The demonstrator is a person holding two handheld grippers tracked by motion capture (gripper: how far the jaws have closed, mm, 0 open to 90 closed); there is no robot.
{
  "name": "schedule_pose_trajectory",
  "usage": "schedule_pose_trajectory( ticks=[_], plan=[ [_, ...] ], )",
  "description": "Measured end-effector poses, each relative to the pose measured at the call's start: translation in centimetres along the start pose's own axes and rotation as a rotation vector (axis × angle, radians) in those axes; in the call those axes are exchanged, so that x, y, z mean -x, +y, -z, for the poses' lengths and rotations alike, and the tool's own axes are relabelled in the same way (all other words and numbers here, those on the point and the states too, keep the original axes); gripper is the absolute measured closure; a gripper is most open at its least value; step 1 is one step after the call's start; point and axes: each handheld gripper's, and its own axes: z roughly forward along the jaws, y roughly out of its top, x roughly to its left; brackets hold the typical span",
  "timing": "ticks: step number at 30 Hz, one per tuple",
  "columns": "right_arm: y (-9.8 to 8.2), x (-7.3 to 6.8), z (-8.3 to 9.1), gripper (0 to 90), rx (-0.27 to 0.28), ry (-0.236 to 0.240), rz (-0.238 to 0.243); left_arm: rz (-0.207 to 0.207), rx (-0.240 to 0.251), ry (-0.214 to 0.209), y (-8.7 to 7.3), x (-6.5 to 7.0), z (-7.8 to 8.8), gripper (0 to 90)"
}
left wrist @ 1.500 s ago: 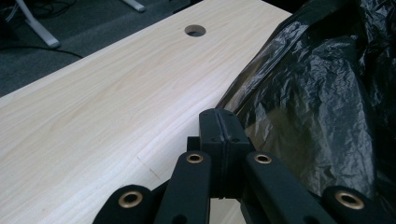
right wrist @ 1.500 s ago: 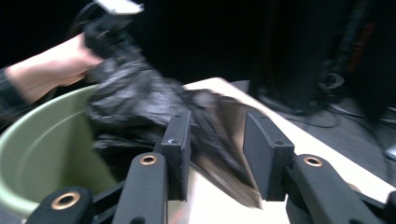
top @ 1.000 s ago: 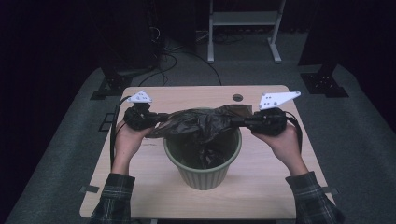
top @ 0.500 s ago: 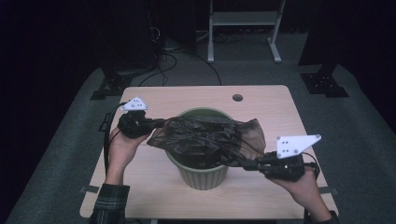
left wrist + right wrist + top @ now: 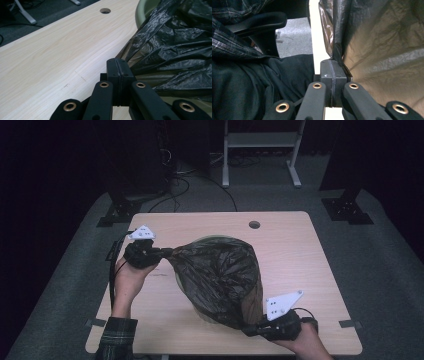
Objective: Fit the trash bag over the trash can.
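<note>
A black plastic bag is stretched over a green bin in the middle of the wooden table. My left gripper is shut on the bag's edge at the left of the bin; in the left gripper view its jaws pinch the crinkled bag beside the bin's rim. My right gripper is shut on the opposite edge near the table's front. In the right gripper view the gripper clamps the bag's hem, and the taut film rises above it.
A round cable hole lies at the table's far middle. Beyond the table stand a white frame and dark stands on grey floor. The person's dark clothes and a chair armrest sit close behind the right gripper.
The right gripper has pulled its bag edge from the far right of the bin round to the table's front edge. The bag now drapes over the bin's front. The left gripper has barely moved.
</note>
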Motion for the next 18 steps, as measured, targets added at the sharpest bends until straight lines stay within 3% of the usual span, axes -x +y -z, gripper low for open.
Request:
schedule_pose_trajectory(
  ticks=[2, 4, 11, 15, 18],
  plan=[
    [0.0, 0.0, 0.0, 90.0, 0.006, 0.006, 0.000, -0.003, 0.001, -0.002, 0.0, 0.0, 0.1, 89.9],
    [0.5, -0.1, 0.7, 75.8, 0.032, -0.008, 0.002, -0.002, 0.009, -0.005, 0.0, 0.0, 0.1, 89.9],
    [3.0, -0.7, 4.9, 72.1, 0.143, -0.062, 0.046, -0.001, 0.017, -0.002, 0.3, -0.1, 0.4, 89.9],
    [4.7, -0.3, 7.5, 68.9, 0.215, -0.133, 0.078, 0.000, 0.020, 0.000, 0.5, -0.2, 0.5, 89.8],
    [6.2, 1.2, 9.1, 68.4, 0.261, -0.221, 0.076, -0.005, 0.021, 0.000, 0.6, -0.3, 0.5, 89.8]
  ],
)
